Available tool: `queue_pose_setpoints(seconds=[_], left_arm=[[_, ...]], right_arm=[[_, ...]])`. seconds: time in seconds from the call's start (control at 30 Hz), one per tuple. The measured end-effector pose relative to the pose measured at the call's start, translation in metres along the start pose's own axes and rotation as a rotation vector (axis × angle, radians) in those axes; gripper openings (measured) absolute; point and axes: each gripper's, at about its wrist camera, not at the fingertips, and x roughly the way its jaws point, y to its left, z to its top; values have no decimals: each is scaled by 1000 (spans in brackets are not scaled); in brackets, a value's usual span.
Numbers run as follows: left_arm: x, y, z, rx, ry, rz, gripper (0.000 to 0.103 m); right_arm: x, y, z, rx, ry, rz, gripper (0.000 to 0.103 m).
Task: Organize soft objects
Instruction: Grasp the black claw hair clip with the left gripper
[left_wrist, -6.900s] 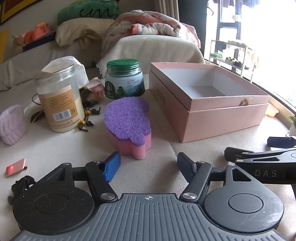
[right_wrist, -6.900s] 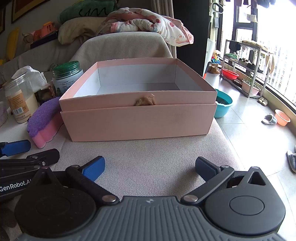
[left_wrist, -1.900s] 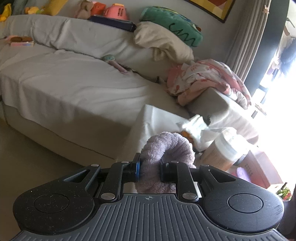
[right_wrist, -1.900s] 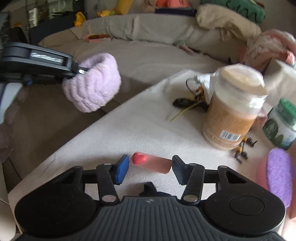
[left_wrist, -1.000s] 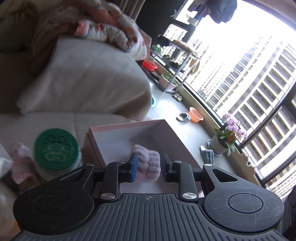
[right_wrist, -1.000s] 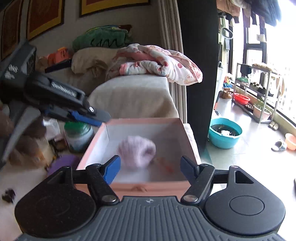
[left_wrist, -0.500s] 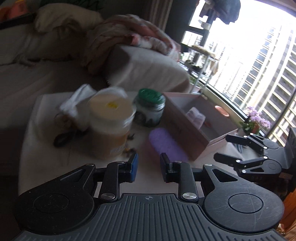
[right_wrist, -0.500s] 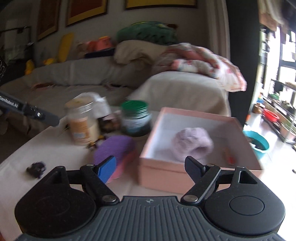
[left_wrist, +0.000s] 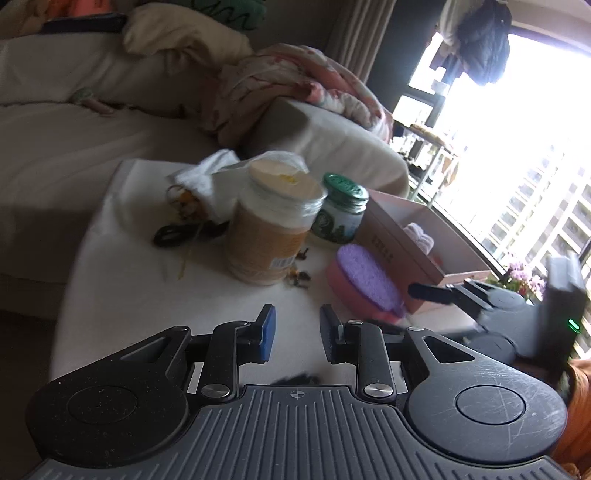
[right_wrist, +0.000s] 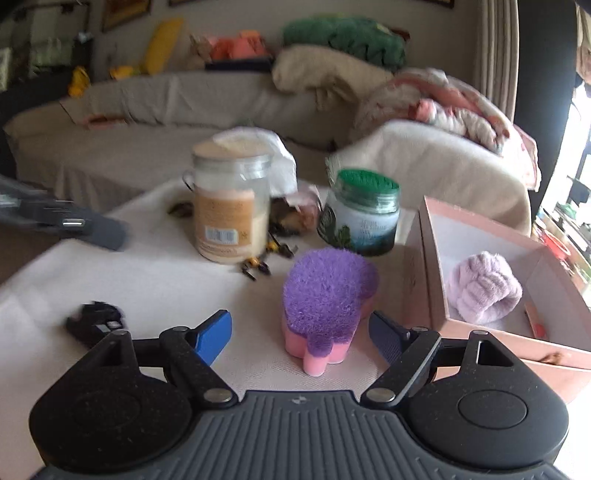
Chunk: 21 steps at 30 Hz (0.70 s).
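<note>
The table (right_wrist: 155, 273) carries the pink box (right_wrist: 491, 336) at right with the lilac scrunchie (right_wrist: 484, 291) already inside, and the sponge (right_wrist: 325, 295) just left of the box. The sponge lies dead ahead of the right gripper (right_wrist: 301, 332), long axis along its wide-spread fingers, so this hand looks nearer. The left gripper (left_wrist: 293, 328), narrowly parted and empty, hangs farther back; jars (right_wrist: 229, 206) stand behind, clear of the path.

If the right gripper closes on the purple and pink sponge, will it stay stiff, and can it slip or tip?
The purple-topped pink foam sponge will probably squash between the open right gripper. It looks light. Its fuzzy top should resist slipping. It lies flat on the white cloth-covered table, so tipping seems unlikely.
</note>
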Motion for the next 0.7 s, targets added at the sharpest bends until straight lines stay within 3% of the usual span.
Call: queue_pose_setpoints(seconds=[0.1,0.2,0.23,0.57,0.6,0.7], left_arm=[[-9,14,-11,-40,3,20,29],[-17,26,-21,-89,10,18,29],[-18,28,-25,-97,18,13,29],[10,-33,-53,70,152,-96,29],[15,-39,-53,75,156,-115,29],[22,-59,-54,120,152,-138,29]], right_arm=[[11,-5,2,34,27,-24,81],[12,-13,-1,67,64,7,45],[8,-14,-2,66,61,12,44],[-47,-26,-40,45,58,83,45],[-51,-27,-43,47,61,89,49],[-61,-35,-52,73,50,87,76]])
